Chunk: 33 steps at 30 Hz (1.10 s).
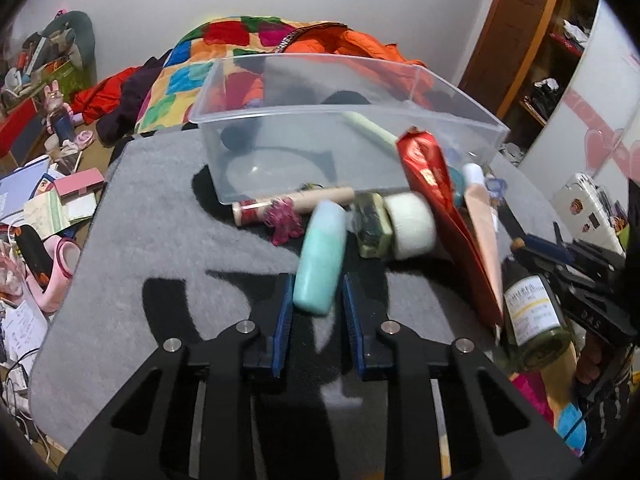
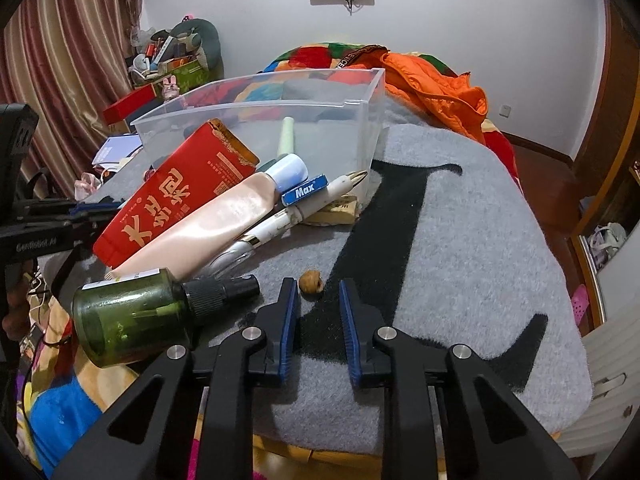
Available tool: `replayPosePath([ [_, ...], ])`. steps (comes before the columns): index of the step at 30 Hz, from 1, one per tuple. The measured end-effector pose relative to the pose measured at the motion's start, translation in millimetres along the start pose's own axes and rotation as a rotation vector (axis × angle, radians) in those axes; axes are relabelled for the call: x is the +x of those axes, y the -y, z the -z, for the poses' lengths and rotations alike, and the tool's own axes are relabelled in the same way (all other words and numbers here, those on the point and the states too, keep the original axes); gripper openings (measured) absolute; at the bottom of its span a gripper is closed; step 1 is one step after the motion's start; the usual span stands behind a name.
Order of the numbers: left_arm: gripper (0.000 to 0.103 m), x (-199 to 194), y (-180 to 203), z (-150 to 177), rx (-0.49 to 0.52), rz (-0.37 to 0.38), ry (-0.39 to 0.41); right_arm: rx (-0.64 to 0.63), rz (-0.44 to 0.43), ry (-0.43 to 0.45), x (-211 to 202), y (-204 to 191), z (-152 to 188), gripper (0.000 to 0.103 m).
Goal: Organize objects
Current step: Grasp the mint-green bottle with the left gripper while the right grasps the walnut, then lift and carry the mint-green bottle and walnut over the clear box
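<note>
- Grey felt with a black pattern covered the bench [image 1: 160,208], and a cluttered bedroom with a bright quilt lay behind it.
- Left wrist view: the left tool [image 1: 318,292] had its blue pads drawn in around the near end of a mint-green bottle [image 1: 322,256], which lay on the felt. Whether the pads actually pressed on it could not be told.
- Beyond it a clear plastic bin [image 1: 320,120] stood near the far edge, with a pale stick already inside. A loose row of items lay before the bin: a wooden-handled piece, a green bar, a white roll, a red packet [image 1: 432,184] and a peach tube [image 1: 484,224].
- Right wrist view: the right tool [image 2: 318,300] stood narrowed over bare felt with nothing between its pads; a small brown nut [image 2: 311,281] lay just beyond the left pad.
- A dark green spray bottle [image 2: 128,320] lay at the bench's near left edge, beside the packet and tube.
- Risk, as a judgement: gripped so near its end, the smooth mint bottle could pivot or slip when lifted and knock the row. The green spray bottle could roll off the edge if nudged.
</note>
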<state>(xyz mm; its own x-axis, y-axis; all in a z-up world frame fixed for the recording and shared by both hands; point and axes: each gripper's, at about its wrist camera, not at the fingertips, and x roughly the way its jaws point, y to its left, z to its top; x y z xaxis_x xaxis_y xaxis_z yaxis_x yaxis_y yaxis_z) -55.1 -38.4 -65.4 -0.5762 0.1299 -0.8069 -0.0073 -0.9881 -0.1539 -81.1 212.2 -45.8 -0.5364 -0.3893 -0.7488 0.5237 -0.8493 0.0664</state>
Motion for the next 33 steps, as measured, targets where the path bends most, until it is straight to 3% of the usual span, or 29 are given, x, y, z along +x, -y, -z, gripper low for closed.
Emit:
replayPosePath([
  [11,0.030,26,11,-18,0.050,-0.023,-0.007,-0.011,0.011,0.011,4,-4,-3,0.019],
  [15,0.028,28,13,-16,0.051,-0.047,0.027,-0.021,0.013,0.020,4,-8,-2,0.012],
  [22,0.024,15,14,0,0.040,-0.089,0.075,0.004,0.014,0.037,-1,-3,-5,0.012],
  [33,0.024,-21,2,-4,-0.033,-0.065,0.150,0.034,-0.033,0.106,-20,1,-27,0.012],
])
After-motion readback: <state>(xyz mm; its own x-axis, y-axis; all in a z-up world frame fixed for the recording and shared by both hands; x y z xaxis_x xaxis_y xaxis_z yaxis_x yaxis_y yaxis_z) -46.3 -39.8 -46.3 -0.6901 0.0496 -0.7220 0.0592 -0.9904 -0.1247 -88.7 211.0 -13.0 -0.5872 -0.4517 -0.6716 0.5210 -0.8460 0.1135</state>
